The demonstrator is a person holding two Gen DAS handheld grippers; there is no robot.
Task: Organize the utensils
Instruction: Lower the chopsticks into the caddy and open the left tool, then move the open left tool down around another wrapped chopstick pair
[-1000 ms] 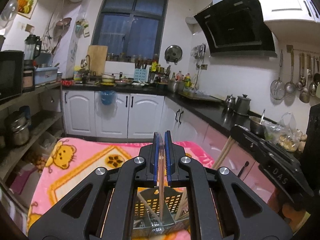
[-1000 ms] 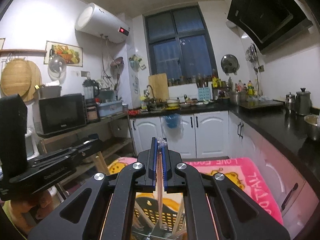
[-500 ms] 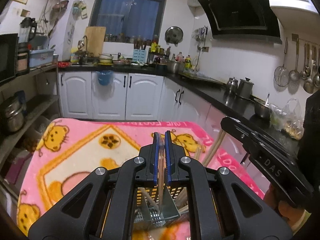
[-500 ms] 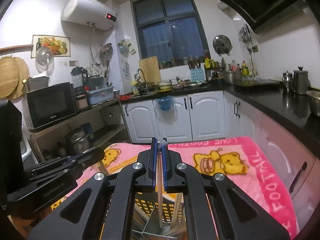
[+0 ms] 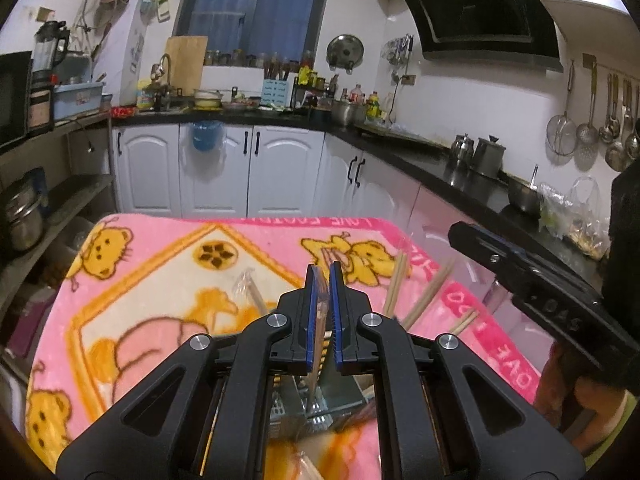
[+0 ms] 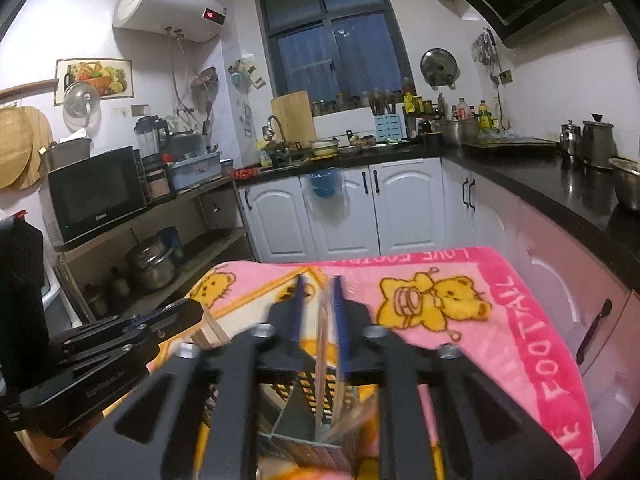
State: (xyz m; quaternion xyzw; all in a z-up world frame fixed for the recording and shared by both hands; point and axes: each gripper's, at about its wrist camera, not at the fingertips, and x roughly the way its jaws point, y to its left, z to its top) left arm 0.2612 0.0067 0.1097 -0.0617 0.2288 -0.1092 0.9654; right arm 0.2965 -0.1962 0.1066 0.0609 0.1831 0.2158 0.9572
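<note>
Chopsticks going into the holder, one grip letting go.
The wrapped chopstick (image 6: 326,344) stands over the slotted holder (image 6: 316,400) (blurred) between the opening right gripper (image 6: 318,308); it may tip outside. The left gripper (image 5: 324,312) pinches its chopstick (image 5: 319,344).

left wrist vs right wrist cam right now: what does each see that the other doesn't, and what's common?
Left wrist only: ladles and strainers hanging on the wall, and the left gripper shut on a chopstick.

Right wrist only: water heater, microwave, and the right gripper, jaws opening around a wrapped chopstick.

Both: pink blanket, utensil basket, window.
</note>
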